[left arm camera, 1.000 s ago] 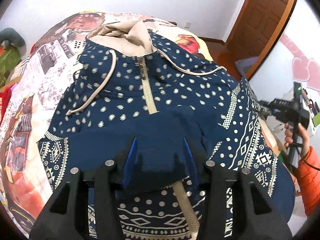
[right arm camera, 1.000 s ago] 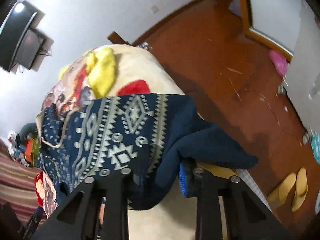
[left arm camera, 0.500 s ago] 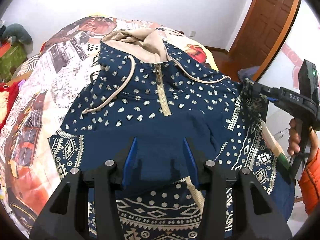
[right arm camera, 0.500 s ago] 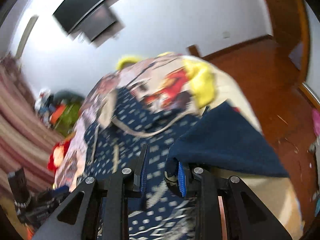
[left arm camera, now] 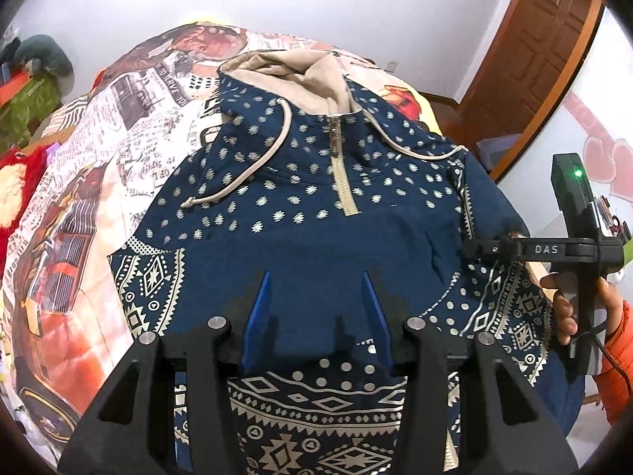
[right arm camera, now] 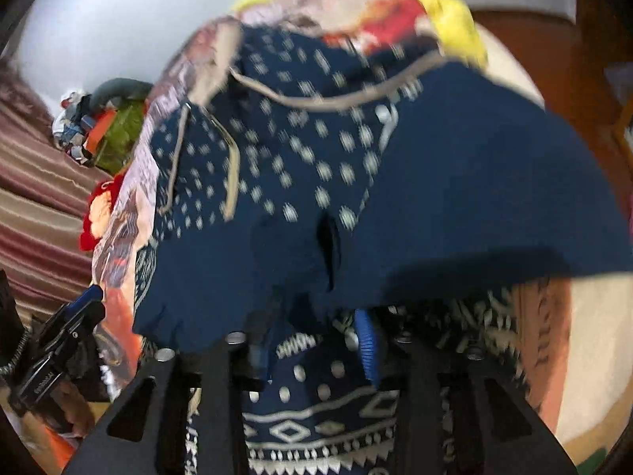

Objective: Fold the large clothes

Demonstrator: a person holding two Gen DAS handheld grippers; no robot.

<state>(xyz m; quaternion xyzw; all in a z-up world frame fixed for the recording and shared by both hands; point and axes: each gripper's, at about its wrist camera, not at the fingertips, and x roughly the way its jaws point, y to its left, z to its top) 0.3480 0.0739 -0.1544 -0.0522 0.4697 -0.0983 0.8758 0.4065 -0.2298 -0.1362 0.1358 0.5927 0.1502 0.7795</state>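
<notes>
**Hoodie on the bed, both sleeves brought across the chest**

We see a navy patterned hoodie [left arm camera: 300, 182] lying face up on a bed [left arm camera: 91, 206] covered with a newspaper-and-car print spread. Its beige-lined hood [left arm camera: 289, 79] points toward the far wall, the half zipper [left arm camera: 342, 174] runs down the chest, and one beige drawstring [left arm camera: 253, 166] trails to the left in the left wrist view. A plain navy sleeve [left arm camera: 316, 261] lies folded across the lower chest.

Our left gripper [left arm camera: 316, 312] tilts steeply down over that folded sleeve. Its jaws stand apart, the blue pads [left arm camera: 257, 316] on either side of the navy cloth with a gap showing; we cannot tell whether any fabric is pinched beneath them.

Our right gripper [left arm camera: 470, 247] reaches in level from the right edge of the left wrist view, over the hoodie's right shoulder, carried by a hand [left arm camera: 569, 308] in an orange sleeve [left arm camera: 621, 360]. In its own blurred view, the right gripper [right arm camera: 316, 340] points down at the garment, and a broad fold of navy sleeve [right arm camera: 455, 198] drapes over and ahead of its fingers. Its jaws have just been opening; one blue pad [right arm camera: 366, 344] shows with dark cloth near it, but the blur keeps us from saying whether cloth is still gripped.

The left gripper [right arm camera: 59, 340] appears at the lower left of that view, beside the bed's edge.
</notes>
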